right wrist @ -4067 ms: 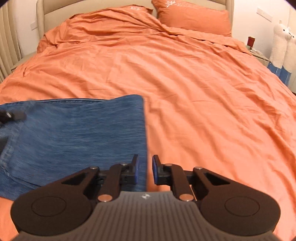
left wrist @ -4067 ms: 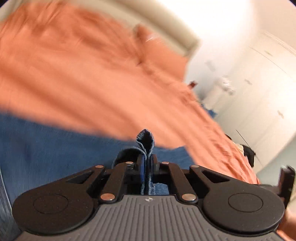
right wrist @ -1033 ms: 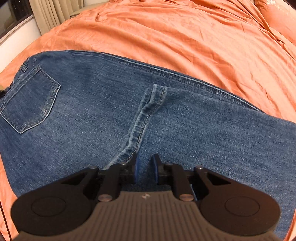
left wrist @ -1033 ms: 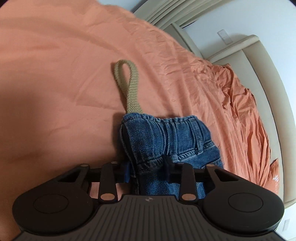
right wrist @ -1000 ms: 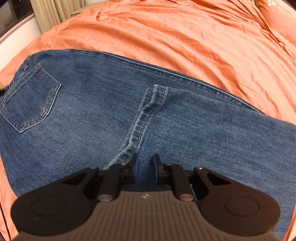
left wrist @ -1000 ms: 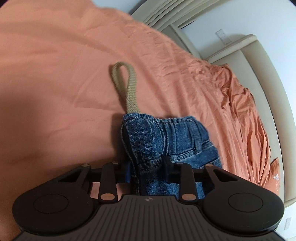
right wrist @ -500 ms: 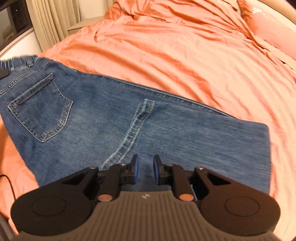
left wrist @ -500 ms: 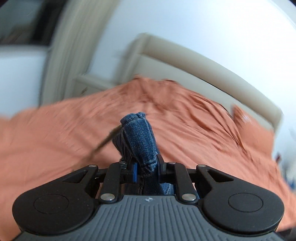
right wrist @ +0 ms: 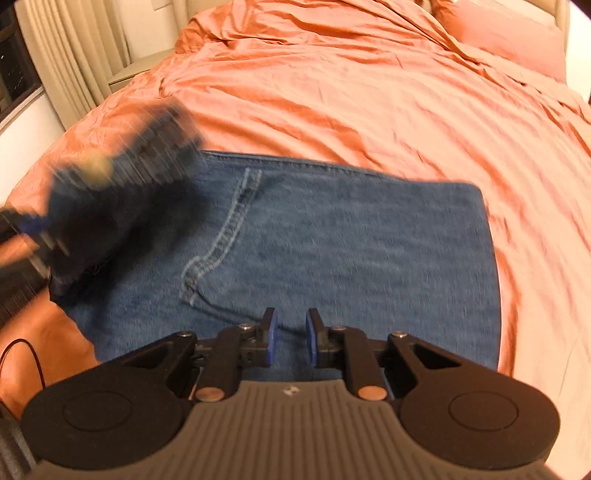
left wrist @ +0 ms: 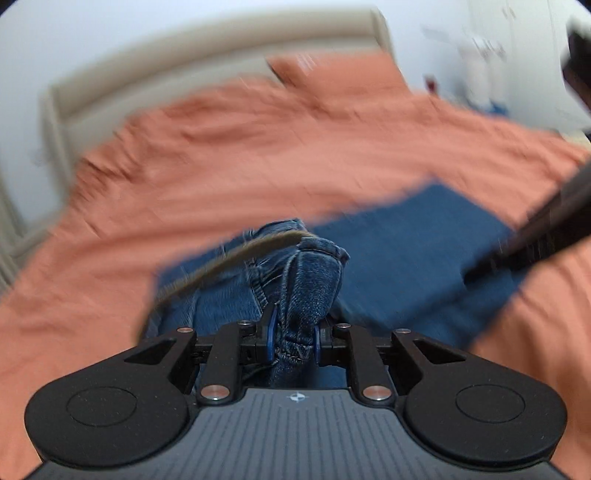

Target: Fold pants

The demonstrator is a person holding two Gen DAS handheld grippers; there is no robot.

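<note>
Blue jeans (right wrist: 351, 240) lie flat on the orange bed cover (right wrist: 332, 92), folded to a short rectangle with the crotch seam showing. My left gripper (left wrist: 293, 325) is shut on the bunched waistband (left wrist: 314, 273). It holds that end up over the flat denim (left wrist: 413, 251), and a beige drawstring (left wrist: 236, 258) trails from it. In the right wrist view the lifted waist end (right wrist: 122, 192) is a dark blur at the left. My right gripper (right wrist: 290, 332) hovers over the near edge of the jeans, its pads a narrow gap apart with nothing between them.
A beige headboard (left wrist: 184, 66) and an orange pillow (right wrist: 498, 33) are at the far end of the bed. Curtains (right wrist: 66, 55) hang at the left. A thin cable (right wrist: 22, 354) lies on the near left corner of the cover.
My left gripper closed on the waistband, lifted it off the cover, rolled, and swung it across over the jeans. My right gripper rose and drew back from the denim.
</note>
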